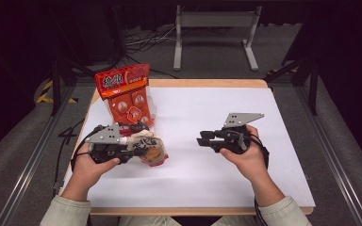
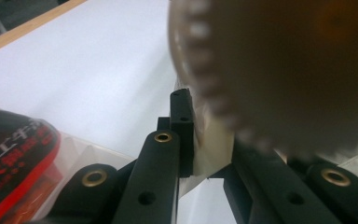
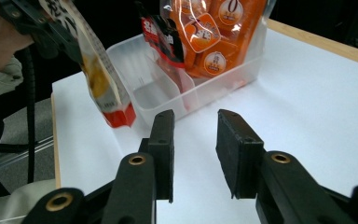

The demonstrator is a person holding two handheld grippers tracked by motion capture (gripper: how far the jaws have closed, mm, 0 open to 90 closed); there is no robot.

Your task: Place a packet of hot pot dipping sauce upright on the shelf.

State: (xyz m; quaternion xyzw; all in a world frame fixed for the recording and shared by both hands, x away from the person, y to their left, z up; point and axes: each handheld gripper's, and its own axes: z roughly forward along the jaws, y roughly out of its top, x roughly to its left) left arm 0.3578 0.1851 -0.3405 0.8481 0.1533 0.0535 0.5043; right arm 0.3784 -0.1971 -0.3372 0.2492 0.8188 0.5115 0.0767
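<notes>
High view: left gripper (image 1: 139, 147) clamped on a snack packet (image 1: 152, 149), just before the clear bin (image 3: 168, 88); right gripper (image 1: 202, 140) parted, empty, well right of it.

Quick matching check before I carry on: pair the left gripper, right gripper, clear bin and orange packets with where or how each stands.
1 left gripper
2 right gripper
3 clear bin
4 orange packets

a upright in the bin
b shut on a snack pouch
c jaws apart, nothing between
d on the white table, far left

Pairs: 1-b, 2-c, 3-d, 4-a
</notes>
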